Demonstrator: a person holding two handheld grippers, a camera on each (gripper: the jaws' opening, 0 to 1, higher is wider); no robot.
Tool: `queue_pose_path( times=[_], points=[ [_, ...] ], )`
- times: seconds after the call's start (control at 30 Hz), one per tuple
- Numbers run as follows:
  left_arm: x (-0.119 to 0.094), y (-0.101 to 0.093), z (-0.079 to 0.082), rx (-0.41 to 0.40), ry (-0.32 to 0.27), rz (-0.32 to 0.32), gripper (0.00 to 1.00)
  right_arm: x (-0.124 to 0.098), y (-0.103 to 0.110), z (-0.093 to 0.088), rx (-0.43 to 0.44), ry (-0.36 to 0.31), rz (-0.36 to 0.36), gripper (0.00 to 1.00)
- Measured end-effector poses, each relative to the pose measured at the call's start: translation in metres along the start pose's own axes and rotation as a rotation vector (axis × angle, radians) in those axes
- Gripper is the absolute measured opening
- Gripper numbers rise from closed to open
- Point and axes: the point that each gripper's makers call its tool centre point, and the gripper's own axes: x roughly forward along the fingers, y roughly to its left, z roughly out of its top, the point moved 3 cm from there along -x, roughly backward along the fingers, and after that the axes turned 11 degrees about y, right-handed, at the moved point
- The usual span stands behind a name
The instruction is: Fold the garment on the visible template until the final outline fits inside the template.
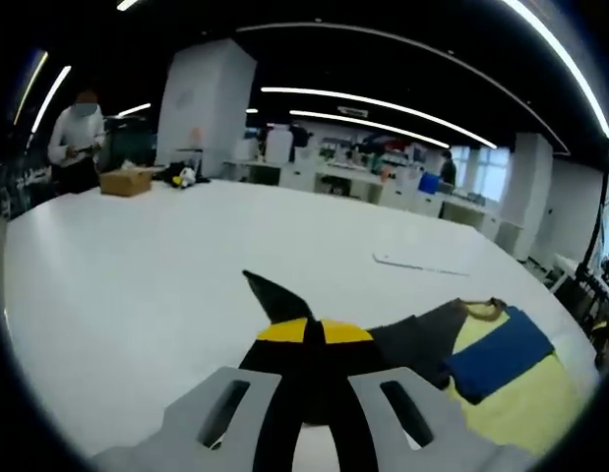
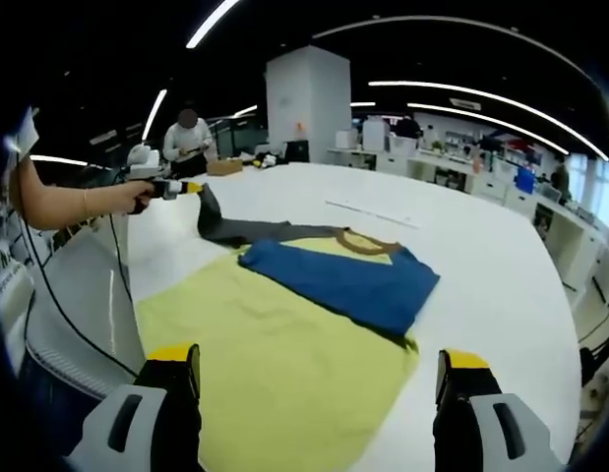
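Note:
A garment with a blue folded part (image 2: 343, 280), a dark grey part (image 2: 260, 232) and a brown collar (image 2: 368, 242) lies on the yellow template (image 2: 274, 379) on a white table. My left gripper (image 1: 313, 332) is shut on the tip of the grey sleeve (image 1: 273, 298), lifted a little off the table. In the right gripper view the left gripper (image 2: 183, 188) sits in a person's hand at the garment's far left corner. My right gripper (image 2: 320, 372) is wide open over the template's near edge, with nothing between its jaws. The blue part (image 1: 501, 352) and template (image 1: 525, 408) lie to the right.
The white table (image 1: 166, 285) stretches far ahead. A paper sheet (image 1: 419, 264) lies on it. A cardboard box (image 1: 125, 181) and small items sit at its far edge near a standing person (image 1: 76, 138). A white pillar (image 2: 307, 103) and desks stand behind.

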Motion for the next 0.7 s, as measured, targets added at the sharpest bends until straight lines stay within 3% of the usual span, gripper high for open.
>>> queue_pose_path(
  times=[0.7],
  points=[
    [0.008, -0.077, 0.016, -0.022, -0.037, -0.148, 0.00, 0.002, 0.007, -0.005, -0.004, -0.008, 0.025, 0.99]
  ],
)
